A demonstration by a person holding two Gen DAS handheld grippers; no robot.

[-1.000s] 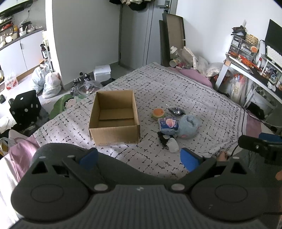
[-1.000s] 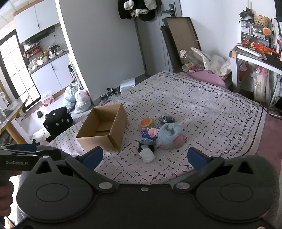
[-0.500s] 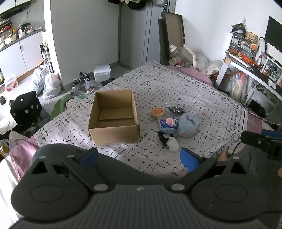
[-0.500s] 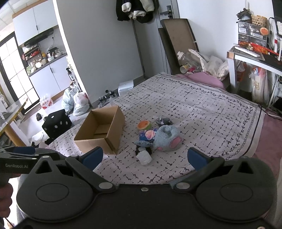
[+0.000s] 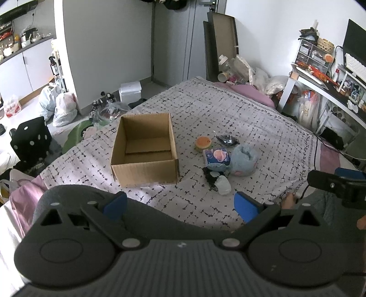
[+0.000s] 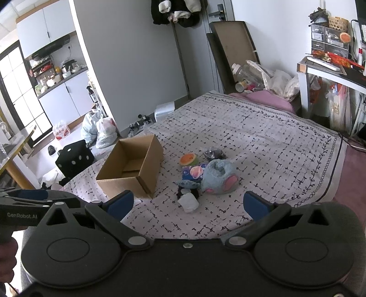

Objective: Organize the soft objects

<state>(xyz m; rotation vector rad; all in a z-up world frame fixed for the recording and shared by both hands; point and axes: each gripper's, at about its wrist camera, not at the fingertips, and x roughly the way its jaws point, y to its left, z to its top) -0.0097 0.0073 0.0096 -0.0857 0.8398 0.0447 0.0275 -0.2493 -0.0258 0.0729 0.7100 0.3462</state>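
Both grippers (image 5: 180, 205) (image 6: 186, 203) stay open, edging back slightly.

Far left in both views, white kitchen cabinets (image 6: 57, 100) stand under a counter crowded with pots. Below them, tied plastic bags (image 5: 61, 105) slump on the floor, and a black cube with white dots (image 5: 30, 139) sits near the left edge. A small white box (image 5: 130, 91) rests on the floor at upper centre. Dark clothes (image 6: 176, 10) hang at the top of the right wrist view. A flat cardboard sheet (image 6: 233, 45) leans against the wall. At the upper right a white desk (image 5: 320, 82) carries small drawers (image 6: 329, 40) and a wicker basket (image 6: 338, 21).
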